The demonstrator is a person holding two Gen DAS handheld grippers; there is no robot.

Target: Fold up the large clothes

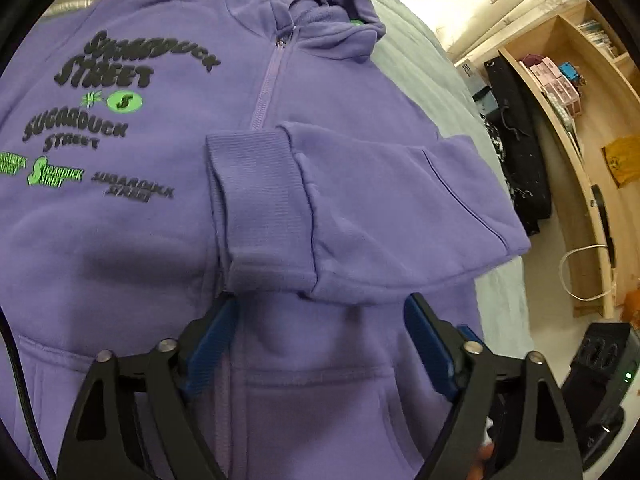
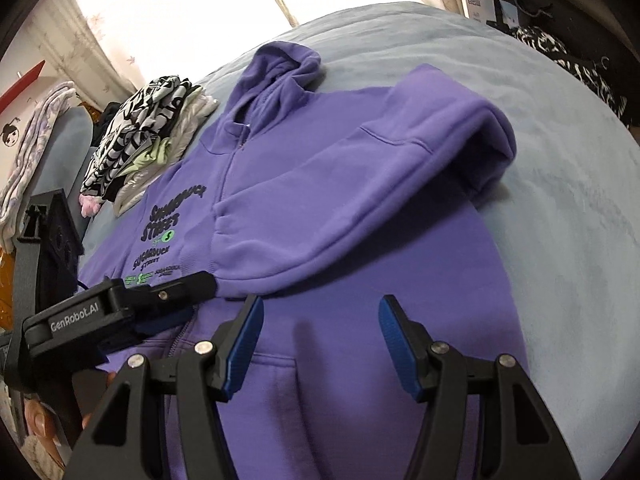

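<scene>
Now: fleecy purple hoodie (image 1: pixel 160 240) flat, ribbed cuff (image 1: pixel 252 188) folded across — both tongs released, w/ nothing gripped.

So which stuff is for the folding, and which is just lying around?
For the job:
purple hoodie
its folded-in sleeve
left hand-held gripper
right hand-held gripper

Just lying about:
pile of patterned clothes
shelf clutter

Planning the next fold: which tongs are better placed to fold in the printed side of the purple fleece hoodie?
Probably left: the left tongs are open at the ribbed cuff, beside the printed side; the right tongs hover over the plain half.
</scene>
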